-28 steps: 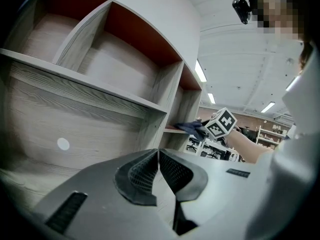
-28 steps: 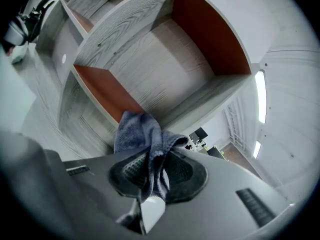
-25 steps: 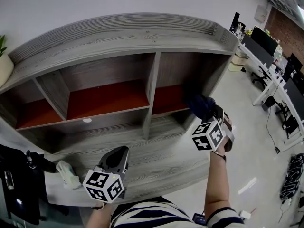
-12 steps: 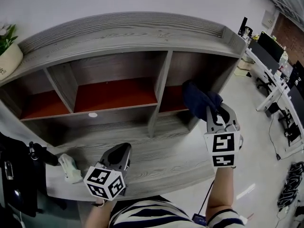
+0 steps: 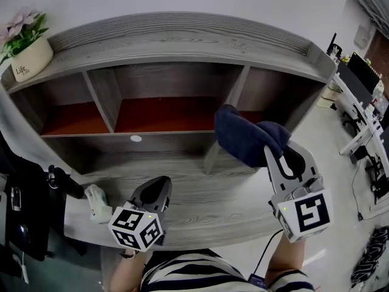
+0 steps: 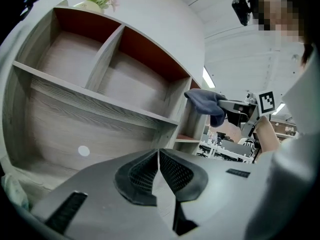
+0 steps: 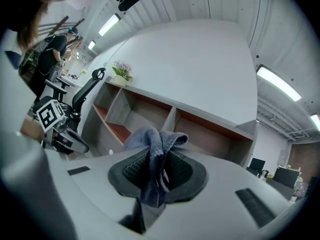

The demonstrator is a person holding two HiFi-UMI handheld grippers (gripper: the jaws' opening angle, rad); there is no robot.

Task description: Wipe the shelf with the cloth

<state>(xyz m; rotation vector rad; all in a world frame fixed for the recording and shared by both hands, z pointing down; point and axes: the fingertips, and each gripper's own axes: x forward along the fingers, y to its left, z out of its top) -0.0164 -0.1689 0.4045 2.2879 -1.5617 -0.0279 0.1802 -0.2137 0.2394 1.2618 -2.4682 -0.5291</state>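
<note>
Office desks with monitors [image 5: 363,78] stand far right, beyond a pale wall and floor. The cloth [image 5: 243,137] is dark blue, soft and nappy. It is bunched into a rounded fold and hangs in the air in front of the upright divider between the shelf's middle and right compartments. Whether it touches the wood cannot be told. One pinched corner is clamped between the ribbed black fingers [image 7: 182,171] of the right gripper [image 5: 281,157], with a tail hanging down behind them.

The shelf [image 5: 182,44] is grey board with a strong streaked wood grain and a ridged back edge on top. Its upper row of three box compartments has reddish-brown floors. A small white round dot [image 5: 135,139] sits on the front edge of the board below the middle one.

At the far left of the shelf top, a cream pot [image 5: 29,58] holds a green plant with pink flowers.

The left gripper [image 5: 155,190] is low over the near grey grained surface [image 5: 206,205]. Its fingers are pressed together with nothing between them. A small crumpled white object [image 5: 97,201] lies on the surface just left of it.
</note>
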